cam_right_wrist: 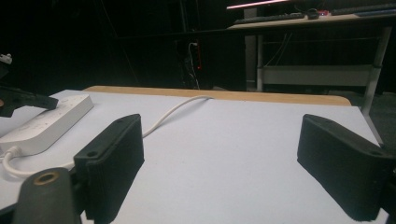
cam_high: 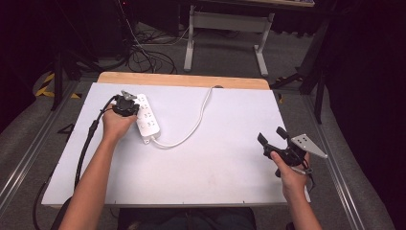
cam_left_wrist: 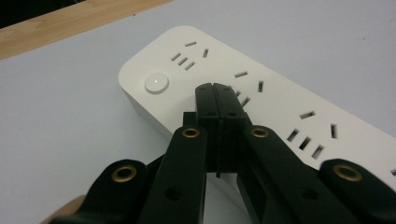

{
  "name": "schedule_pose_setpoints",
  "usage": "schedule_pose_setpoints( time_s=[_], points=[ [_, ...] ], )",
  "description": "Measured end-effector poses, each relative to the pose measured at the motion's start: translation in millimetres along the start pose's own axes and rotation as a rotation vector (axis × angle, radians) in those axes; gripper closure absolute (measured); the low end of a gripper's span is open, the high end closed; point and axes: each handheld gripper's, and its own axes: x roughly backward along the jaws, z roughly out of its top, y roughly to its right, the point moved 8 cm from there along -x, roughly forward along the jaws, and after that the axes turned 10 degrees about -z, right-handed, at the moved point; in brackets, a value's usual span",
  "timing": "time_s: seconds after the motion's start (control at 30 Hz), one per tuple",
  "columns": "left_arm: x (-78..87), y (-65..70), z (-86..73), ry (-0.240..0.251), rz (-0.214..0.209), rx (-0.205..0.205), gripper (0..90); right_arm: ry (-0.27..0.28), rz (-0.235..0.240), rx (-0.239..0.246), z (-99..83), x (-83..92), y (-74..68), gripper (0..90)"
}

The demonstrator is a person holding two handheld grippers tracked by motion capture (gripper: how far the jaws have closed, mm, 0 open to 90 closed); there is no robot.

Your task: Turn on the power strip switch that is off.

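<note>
White power strip [cam_left_wrist: 280, 107] lies under my left gripper [cam_left_wrist: 216, 88], jaws pressed together beside its round button [cam_left_wrist: 156, 83]; I'd nudge sideways and press squarely, right gripper [cam_high: 278, 137] spread idle

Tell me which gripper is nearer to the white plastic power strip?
Left. The left gripper hovers, jaws shut, over the white plastic power strip near its round button; the right gripper is far across the table, open.

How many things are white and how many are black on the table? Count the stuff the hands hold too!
White: 2, the power strip and its cord.
Black: 2, the left gripper, shut over the strip, and the right gripper, open above the table.
Total: 4
</note>
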Motion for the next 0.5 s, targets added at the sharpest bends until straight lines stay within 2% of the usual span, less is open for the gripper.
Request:
schedule_pose_setpoints(
  time_s=[0.17,0.23,0.37,0.5],
  points=[
    [0.3,1.9,-0.1,-0.004,0.035,-0.025,90.0,-0.003,0.004,0.0,-1.2,-1.1,-1.7,14.9],
    [-0.2,3.1,0.7,0.003,0.057,-0.07,90.0,-0.005,0.004,0.002,-1.6,-1.3,-1.7,14.9],
    [-2.1,5.3,1.9,0.019,0.071,-0.057,90.0,-0.008,0.003,0.001,-1.8,-1.9,-1.4,14.9],
    [-0.2,3.7,1.7,0.047,0.031,0.002,90.0,-0.011,0.004,0.005,-2.3,-2.6,-1.7,14.9]
  ],
)
